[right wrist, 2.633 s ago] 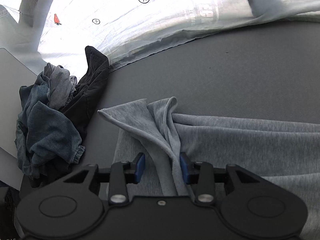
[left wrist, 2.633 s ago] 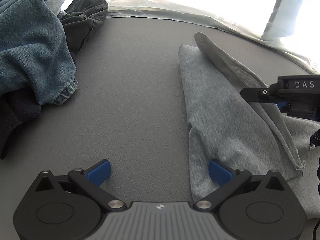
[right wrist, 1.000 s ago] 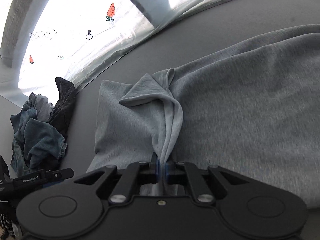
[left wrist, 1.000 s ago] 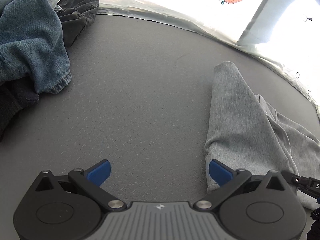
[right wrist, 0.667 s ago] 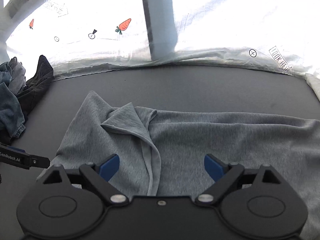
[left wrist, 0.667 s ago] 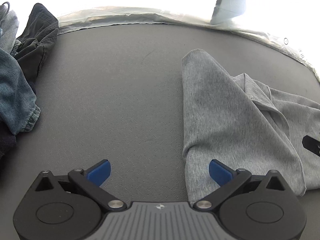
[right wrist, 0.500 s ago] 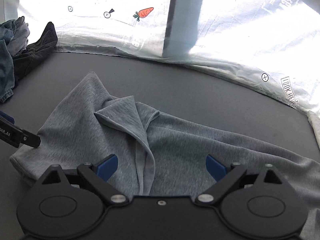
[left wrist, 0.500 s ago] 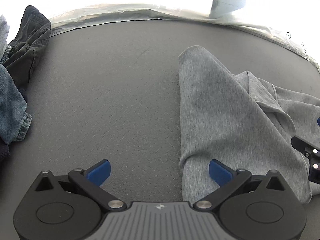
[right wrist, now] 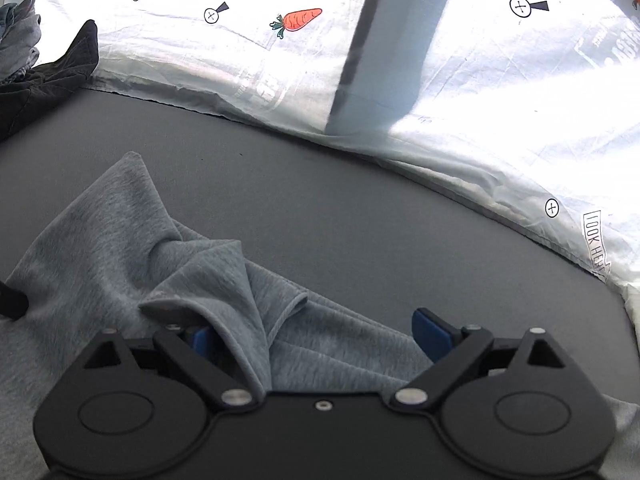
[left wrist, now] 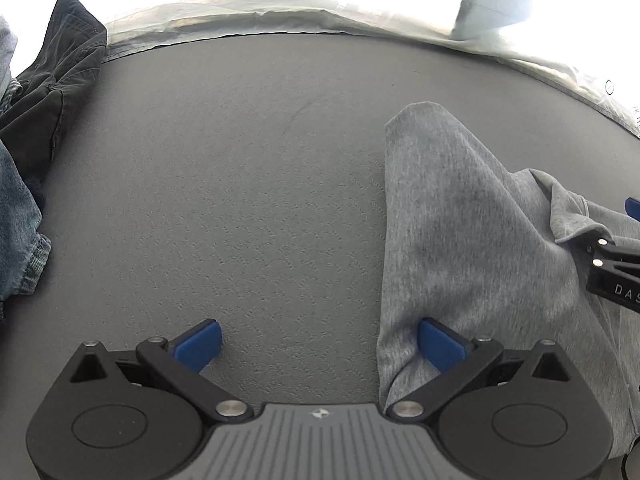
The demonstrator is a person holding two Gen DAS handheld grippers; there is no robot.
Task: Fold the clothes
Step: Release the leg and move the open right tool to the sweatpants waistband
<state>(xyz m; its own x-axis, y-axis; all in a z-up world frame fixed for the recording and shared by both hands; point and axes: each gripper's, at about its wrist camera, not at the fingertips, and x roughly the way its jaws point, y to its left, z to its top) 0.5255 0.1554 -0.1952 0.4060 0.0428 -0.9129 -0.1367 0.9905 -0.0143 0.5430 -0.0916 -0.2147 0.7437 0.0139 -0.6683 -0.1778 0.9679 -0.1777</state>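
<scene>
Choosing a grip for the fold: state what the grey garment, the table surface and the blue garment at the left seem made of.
Grey garment: probably soft cotton jersey, matte; heathered flecks, limp folds.
Table surface: likely foam or rubber mat, matte dark grey; fine pebbled texture.
Blue garment: looks like denim; faded blue weave, stitched hem.

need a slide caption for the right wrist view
Open right gripper straddles a raised fold of the grey garment on the dark table.

Soft heathered grey garment (left wrist: 472,240) on matt, pebbled dark mat (left wrist: 260,184).
</scene>
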